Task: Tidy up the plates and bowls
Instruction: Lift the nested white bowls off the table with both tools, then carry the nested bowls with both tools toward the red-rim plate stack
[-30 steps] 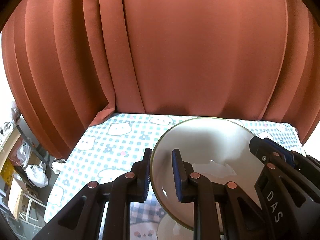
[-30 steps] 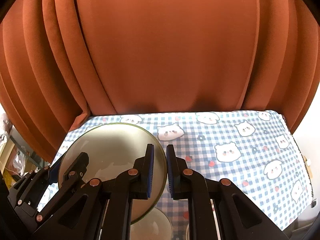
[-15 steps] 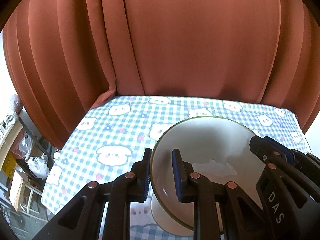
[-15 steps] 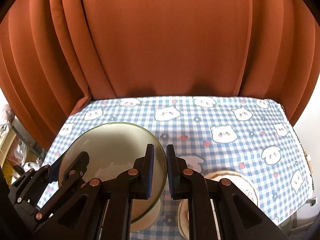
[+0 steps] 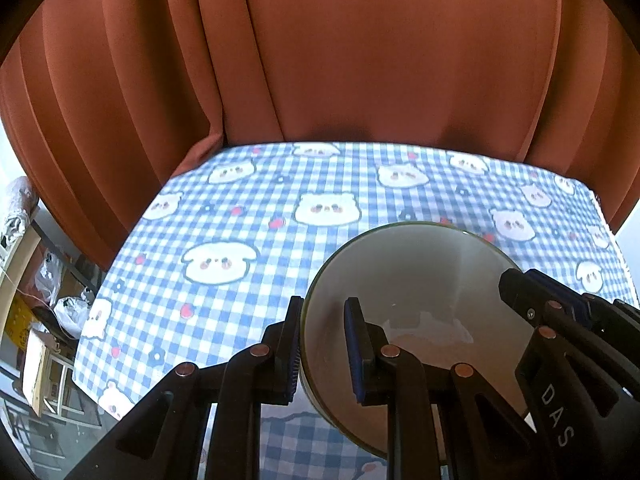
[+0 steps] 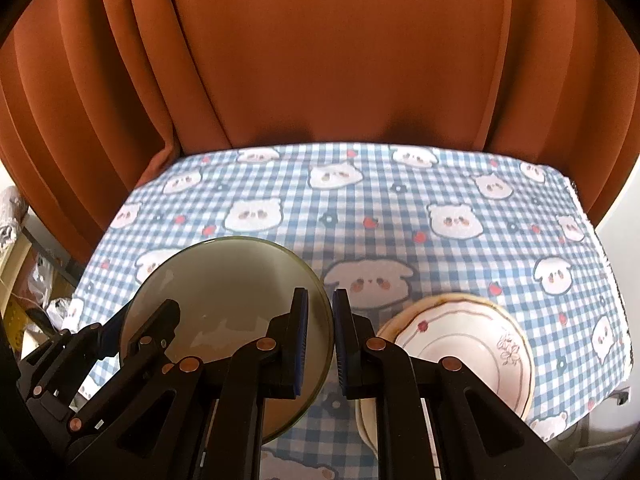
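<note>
So both hand-held grippers are coming down w/ the bowl [image 5: 420, 300] over the last sec. Earlier views were mostly curtain [image 5: 360, 60]; now the counter [image 5: 248, 216] is filling the frame and a plate [image 6: 460, 344] is showing up bottom right in the right view.

Left hand-held gripper [image 5: 322, 348] is clamping the bowl's left rim, right hand-held gripper [image 6: 320, 338] is clamping the opposite rim, so the bowl's hanging between them above the counter, not set down yet afaict. Prob heading onto something below, can't tell what.

Materials: bowl's glossy ceramic, round, cream inside w/ a thin green edge. Plate's white, shallow, w/ floral print and brownish rim. Counter cloth is blue-white check w/ cartoon animals; curtain's rust, pleated.
</note>
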Available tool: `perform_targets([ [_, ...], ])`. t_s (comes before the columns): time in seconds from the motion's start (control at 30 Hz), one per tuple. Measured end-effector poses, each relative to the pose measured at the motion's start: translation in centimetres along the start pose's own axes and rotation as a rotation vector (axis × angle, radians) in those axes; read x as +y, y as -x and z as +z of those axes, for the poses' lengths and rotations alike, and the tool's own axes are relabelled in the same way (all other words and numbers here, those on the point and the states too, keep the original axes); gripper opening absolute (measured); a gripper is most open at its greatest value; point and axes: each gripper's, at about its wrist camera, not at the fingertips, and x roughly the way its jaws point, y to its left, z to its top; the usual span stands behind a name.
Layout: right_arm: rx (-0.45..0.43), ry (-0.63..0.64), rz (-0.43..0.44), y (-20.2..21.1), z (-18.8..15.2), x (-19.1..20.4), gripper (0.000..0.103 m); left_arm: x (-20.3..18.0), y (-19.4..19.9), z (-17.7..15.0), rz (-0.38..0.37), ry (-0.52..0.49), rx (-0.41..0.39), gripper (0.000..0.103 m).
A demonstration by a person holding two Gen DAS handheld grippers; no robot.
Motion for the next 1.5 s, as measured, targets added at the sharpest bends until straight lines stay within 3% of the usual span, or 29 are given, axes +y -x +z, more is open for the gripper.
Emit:
perform_targets([
  [0.83, 0.162, 0.027, -0.039, -5.9, -1.2, 1.1, 0.016, 0.8, -5.5, -1.4, -0.011, -0.014, 0.162, 0.017],
  [1.37, 0.152, 0.033, -0.014, -5.9, -2.6, 1.1, 0.017, 0.5, -4.8, -2.4, 0.029, -0.040, 0.128, 0.017],
  [1.5, 0.141, 0.007, 0.021, -5.5, -3.0, 0.4, 0.017, 0.5, -4.4, -2.8, 0.016, -0.026, 0.129, 0.026],
])
